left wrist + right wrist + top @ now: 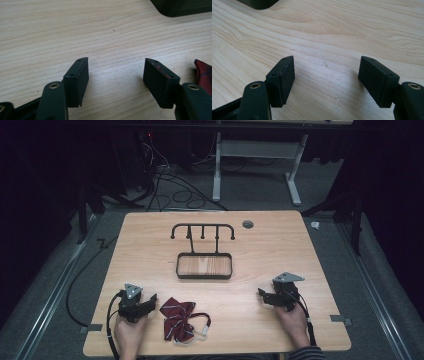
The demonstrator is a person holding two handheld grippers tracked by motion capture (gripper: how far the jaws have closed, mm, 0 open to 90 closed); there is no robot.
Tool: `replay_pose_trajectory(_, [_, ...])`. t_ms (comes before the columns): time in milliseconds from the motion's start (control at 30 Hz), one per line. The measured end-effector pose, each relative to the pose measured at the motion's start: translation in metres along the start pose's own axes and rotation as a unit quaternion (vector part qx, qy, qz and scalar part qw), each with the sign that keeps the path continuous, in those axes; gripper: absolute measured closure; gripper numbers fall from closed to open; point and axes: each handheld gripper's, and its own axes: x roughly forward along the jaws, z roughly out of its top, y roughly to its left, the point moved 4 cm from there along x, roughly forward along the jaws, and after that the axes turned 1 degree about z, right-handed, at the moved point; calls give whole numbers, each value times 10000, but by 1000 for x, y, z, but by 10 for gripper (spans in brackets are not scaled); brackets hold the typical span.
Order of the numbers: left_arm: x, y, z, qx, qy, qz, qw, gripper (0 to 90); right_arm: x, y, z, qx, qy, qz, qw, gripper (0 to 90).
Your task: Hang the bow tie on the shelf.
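Wooden table (270, 245), lower centre: maroon bow tie (176, 318) between spread left gripper (149, 302) and spread right gripper (261, 295)

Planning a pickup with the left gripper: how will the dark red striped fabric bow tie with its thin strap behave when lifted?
The dark red striped fabric bow tie lies crumpled with soft folds, so it will probably sag and not hold its shape. Its thin strap loops loosely beside it and will likely dangle or trail. It looks light, so a push on the smooth wooden table would probably slide or bunch it.
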Motion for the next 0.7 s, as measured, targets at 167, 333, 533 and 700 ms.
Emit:
replay_pose_trajectory(167, [0,0,0,-4,1,-19,10000,360,0,0,0,4,0,5,10000,306])
replay_pose_trajectory(333, [-1,0,0,-65,-11,-64,10000,354,0,0,0,4,-1,5,10000,306])
replay_pose_trajectory(533, [0,0,0,-80,-23,-74,9999,356,0,0,0,4,0,5,10000,306])
replay_pose_trajectory(700, [0,-1,0,0,15,-22,10000,351,0,0,0,4,0,6,10000,306])
